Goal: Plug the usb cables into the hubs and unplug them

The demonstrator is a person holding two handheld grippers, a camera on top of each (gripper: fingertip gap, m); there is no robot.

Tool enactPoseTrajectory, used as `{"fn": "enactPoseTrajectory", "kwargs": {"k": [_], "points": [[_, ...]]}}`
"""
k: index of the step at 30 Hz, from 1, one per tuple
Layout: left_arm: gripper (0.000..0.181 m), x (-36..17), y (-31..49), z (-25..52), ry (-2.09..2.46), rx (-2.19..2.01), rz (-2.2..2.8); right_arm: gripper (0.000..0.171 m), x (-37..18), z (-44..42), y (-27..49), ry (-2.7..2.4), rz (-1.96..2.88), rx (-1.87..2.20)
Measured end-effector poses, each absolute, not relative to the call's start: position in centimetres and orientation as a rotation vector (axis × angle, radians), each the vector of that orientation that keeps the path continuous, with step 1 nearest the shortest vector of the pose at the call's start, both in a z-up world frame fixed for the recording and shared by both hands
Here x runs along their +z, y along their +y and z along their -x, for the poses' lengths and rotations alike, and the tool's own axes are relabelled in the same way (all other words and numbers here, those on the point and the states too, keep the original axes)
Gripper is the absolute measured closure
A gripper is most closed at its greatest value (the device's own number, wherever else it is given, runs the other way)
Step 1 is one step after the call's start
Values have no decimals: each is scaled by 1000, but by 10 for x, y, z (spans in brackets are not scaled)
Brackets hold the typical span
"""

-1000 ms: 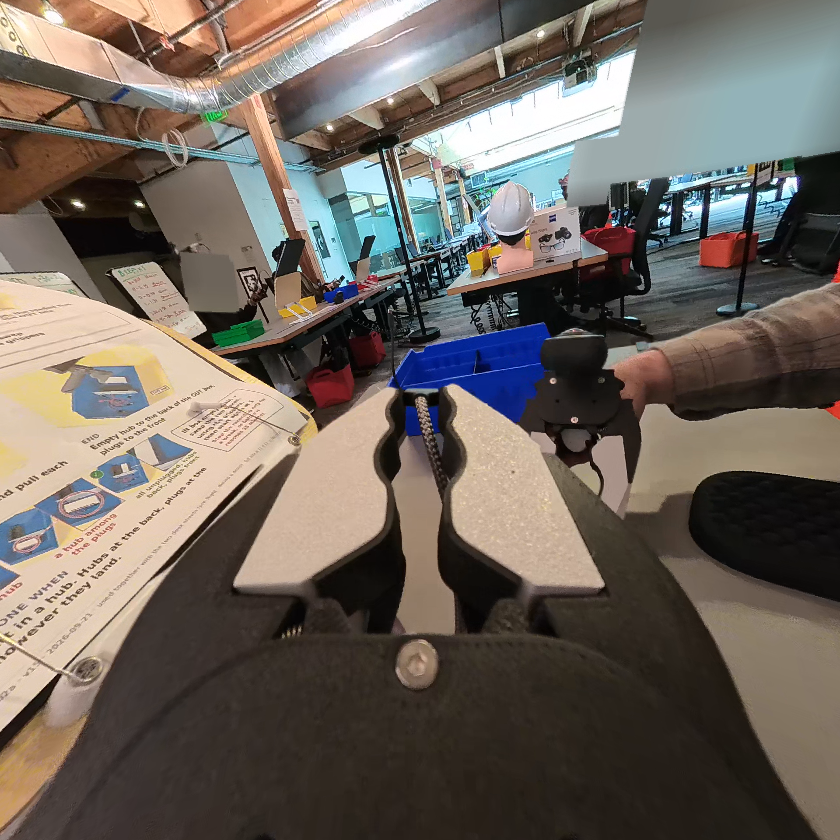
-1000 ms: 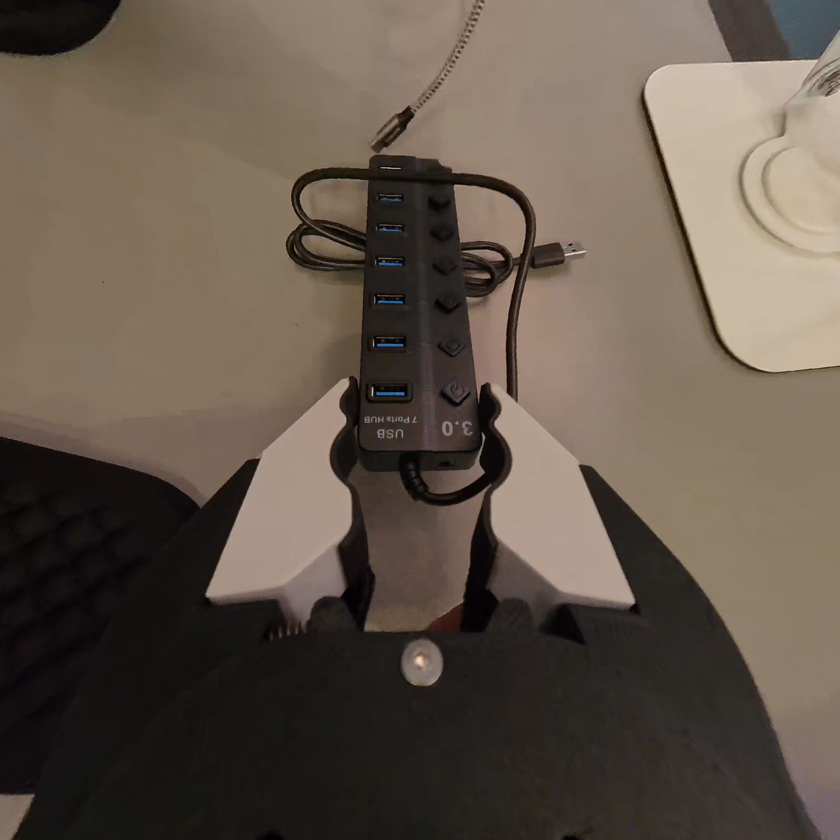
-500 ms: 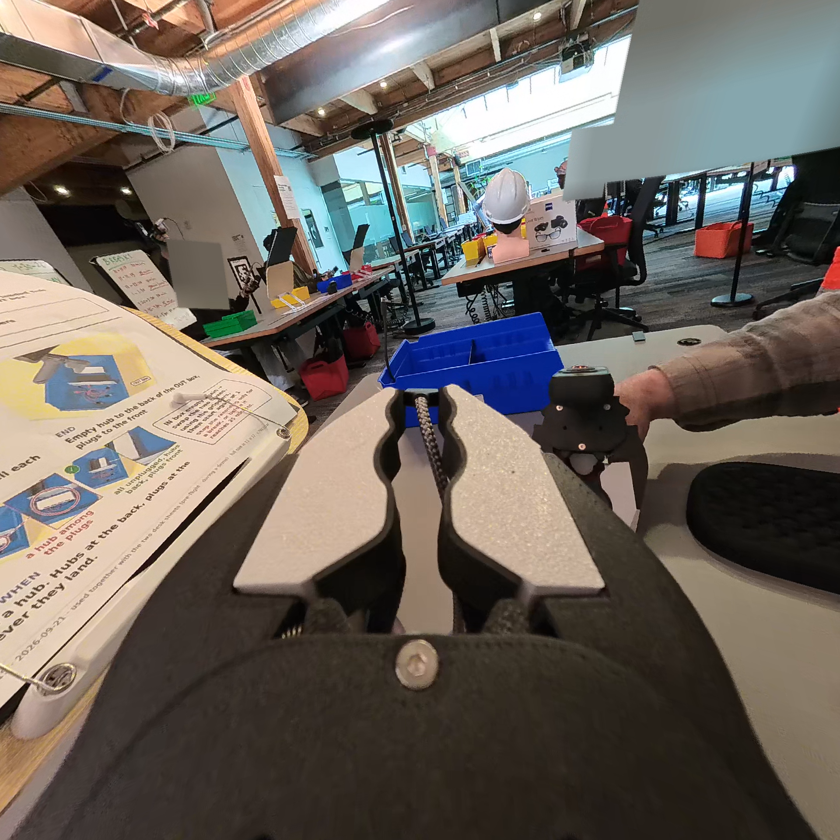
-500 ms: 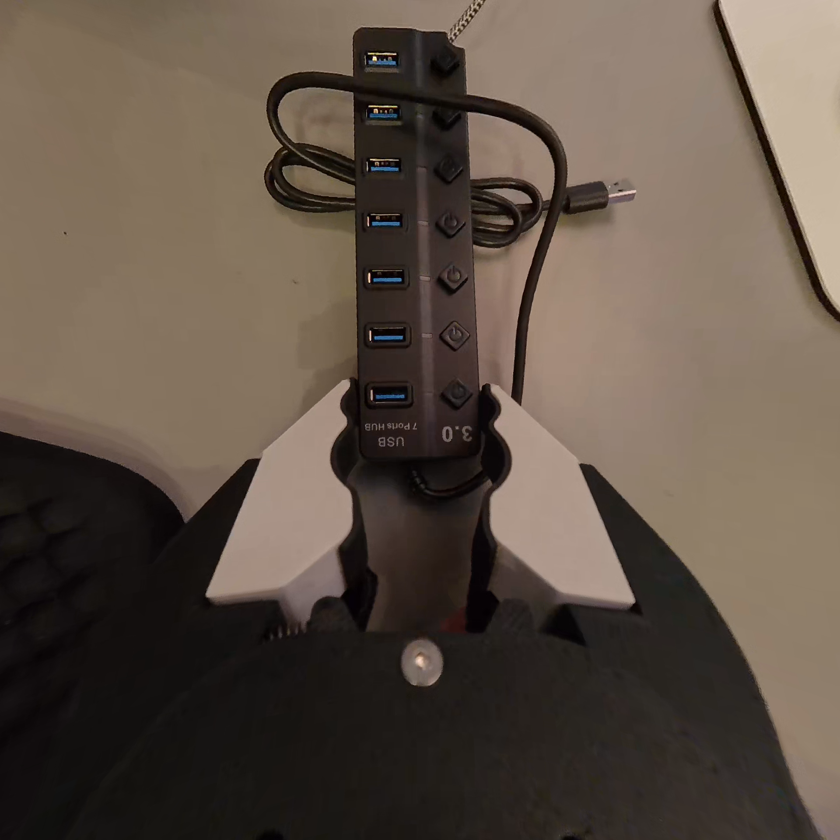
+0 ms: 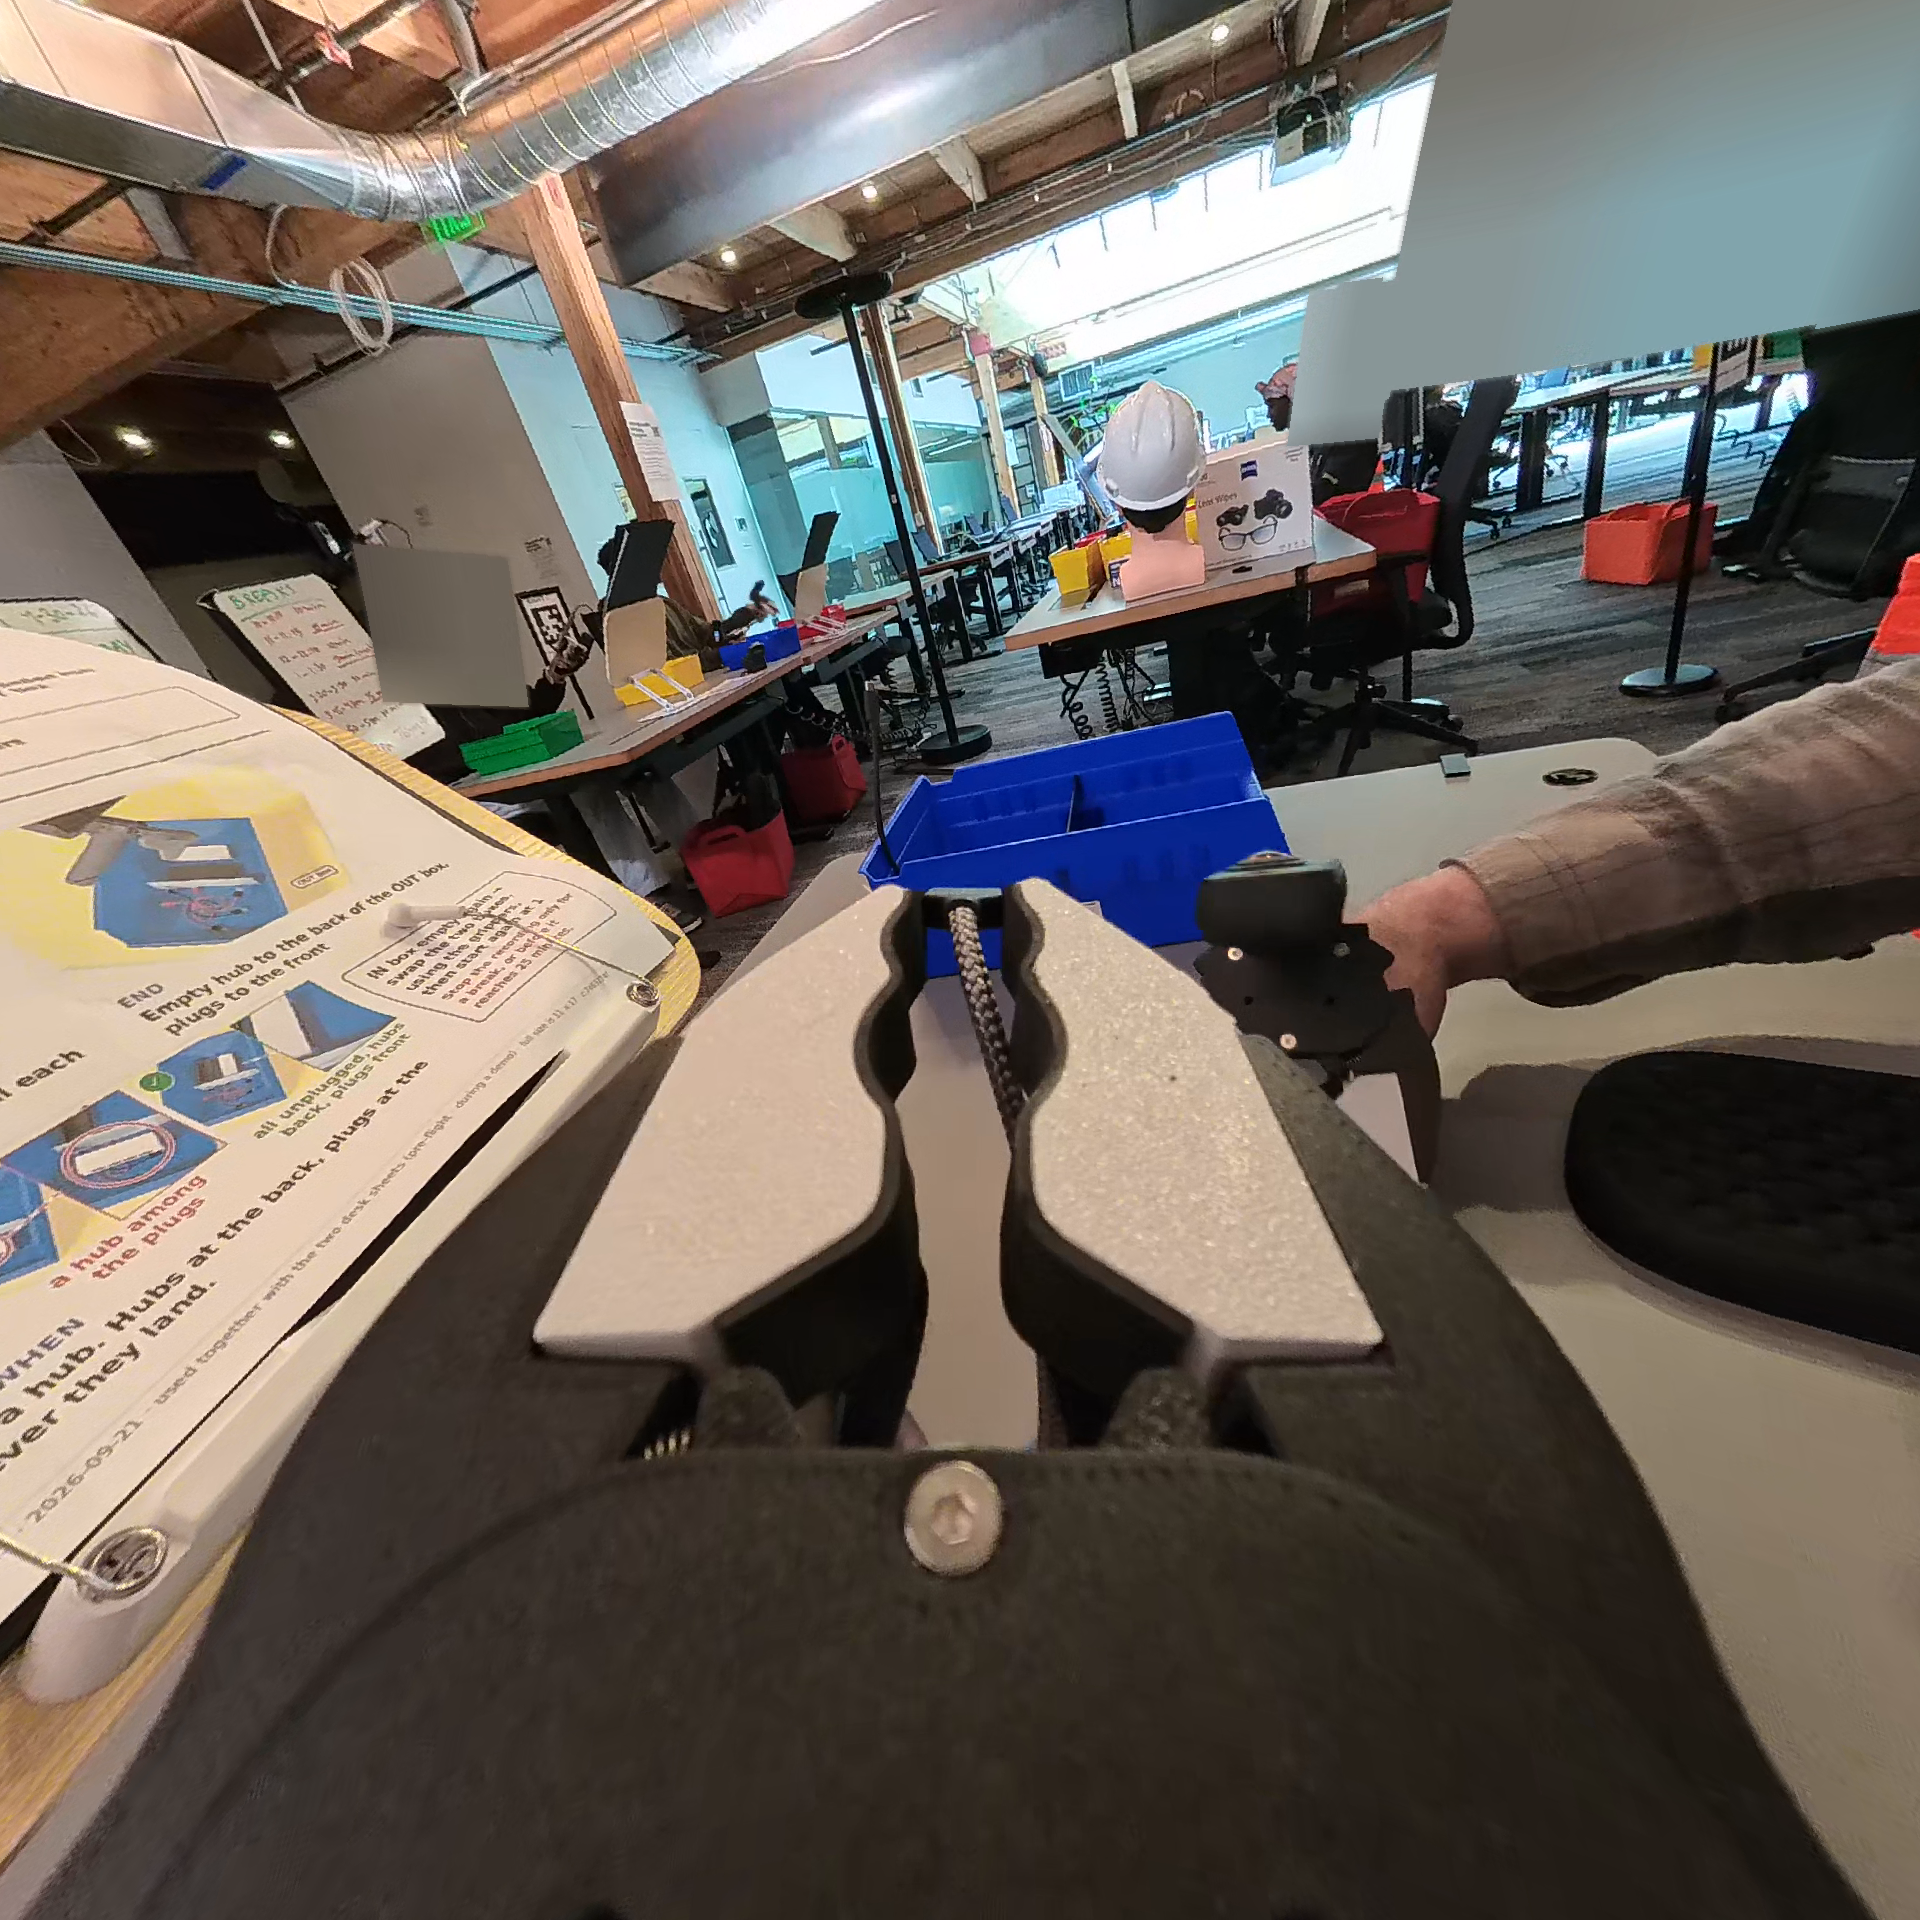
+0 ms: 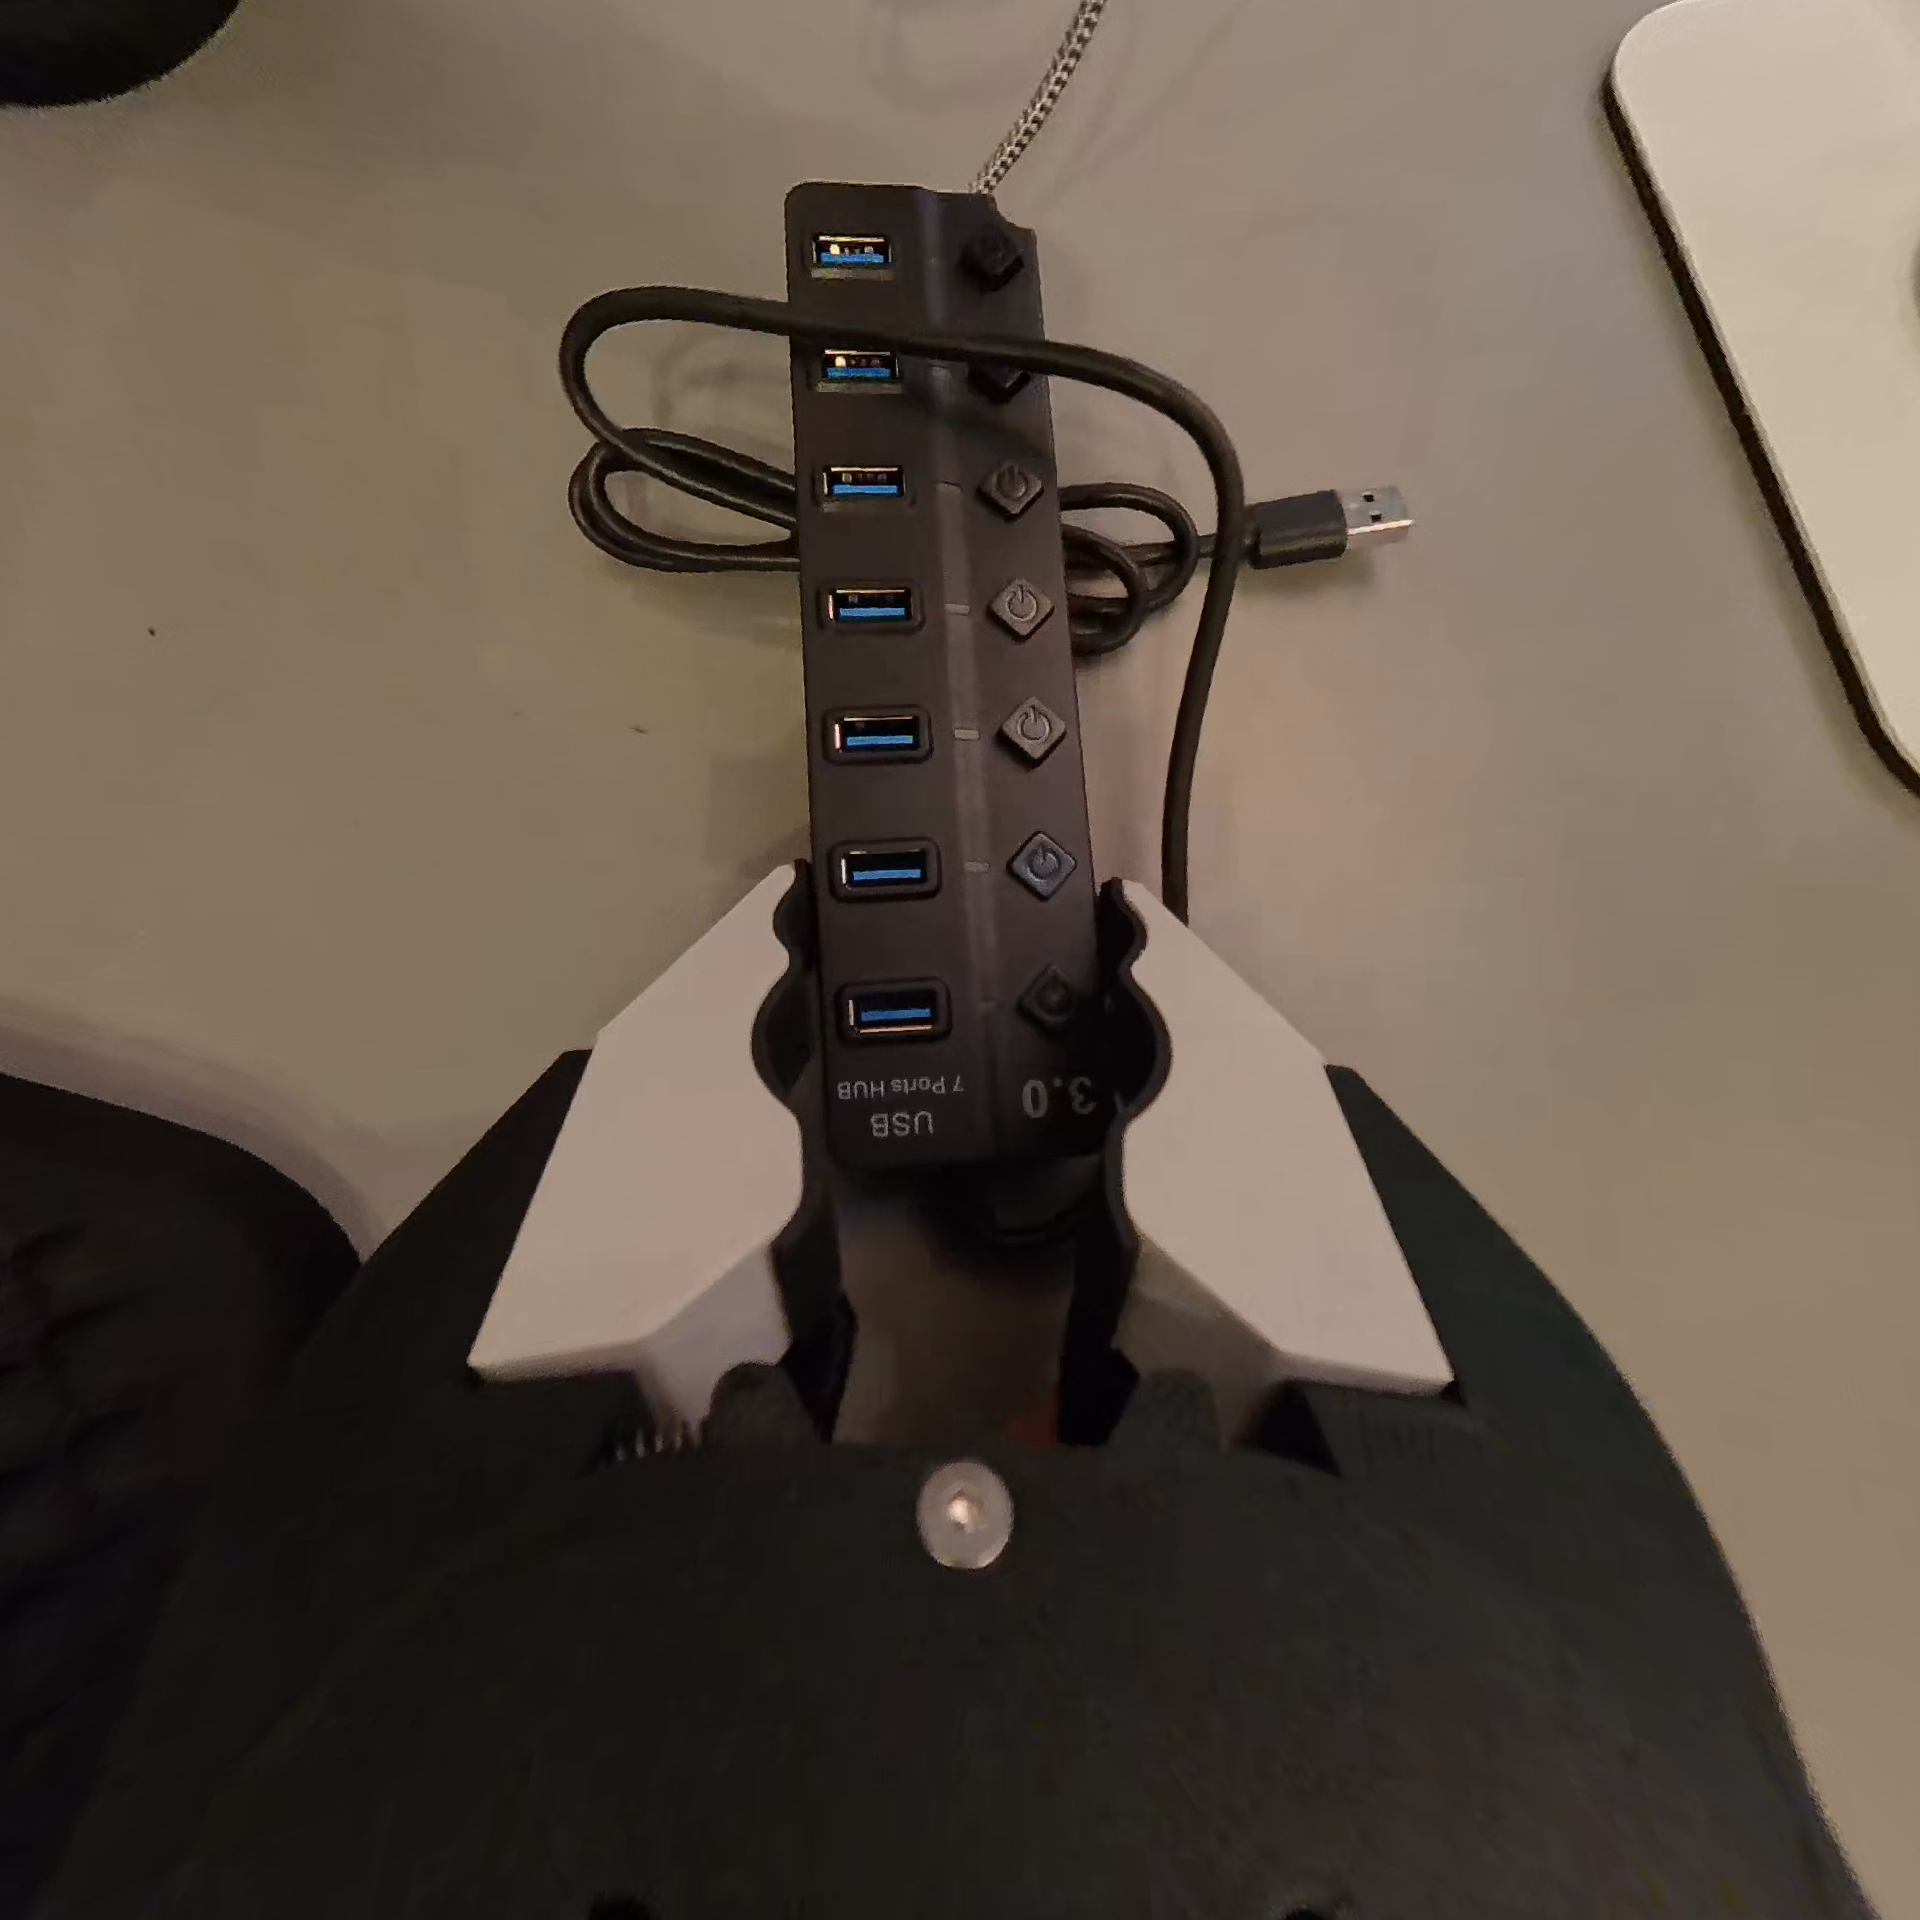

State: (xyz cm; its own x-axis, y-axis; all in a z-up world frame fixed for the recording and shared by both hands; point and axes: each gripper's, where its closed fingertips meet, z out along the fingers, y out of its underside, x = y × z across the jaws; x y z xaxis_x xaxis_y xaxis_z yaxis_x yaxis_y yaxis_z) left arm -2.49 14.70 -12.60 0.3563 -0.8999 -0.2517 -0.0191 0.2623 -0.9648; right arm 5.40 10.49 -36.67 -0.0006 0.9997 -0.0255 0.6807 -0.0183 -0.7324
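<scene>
While clamped — hub point(image 6: 935, 665) between right claw point(image 6: 954, 914) tips

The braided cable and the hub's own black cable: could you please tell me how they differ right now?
The braided cable has a woven black-and-white sheath; the hub's black cable is smooth and plain. The braided cable is pinched between the left gripper's fingers, whereas the black cable lies loose, coiled under the hub held by the right gripper. The black cable's plug shows, unplugged; the braided cable's does not. Neither is plugged into the hub.
</scene>
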Motion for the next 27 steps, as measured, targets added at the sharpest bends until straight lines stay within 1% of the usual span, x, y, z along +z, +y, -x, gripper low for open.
{"fn": "enactPoseTrajectory", "kwargs": {"k": [6,18,24,27], "points": [[168,-126,148,26,1033,-768,1147,119,-346,-72,111,-1824,1758,632],[168,-139,135,0,1112,-793,1157,120,-267,-128,141,-2225,1787,11],[168,-157,132,-11,1185,-796,1195,120,-253,-142,137,-2266,1810,-76],[168,-162,130,-16,1209,-807,1203,119,-243,-157,133,-2345,1839,-201]]}}
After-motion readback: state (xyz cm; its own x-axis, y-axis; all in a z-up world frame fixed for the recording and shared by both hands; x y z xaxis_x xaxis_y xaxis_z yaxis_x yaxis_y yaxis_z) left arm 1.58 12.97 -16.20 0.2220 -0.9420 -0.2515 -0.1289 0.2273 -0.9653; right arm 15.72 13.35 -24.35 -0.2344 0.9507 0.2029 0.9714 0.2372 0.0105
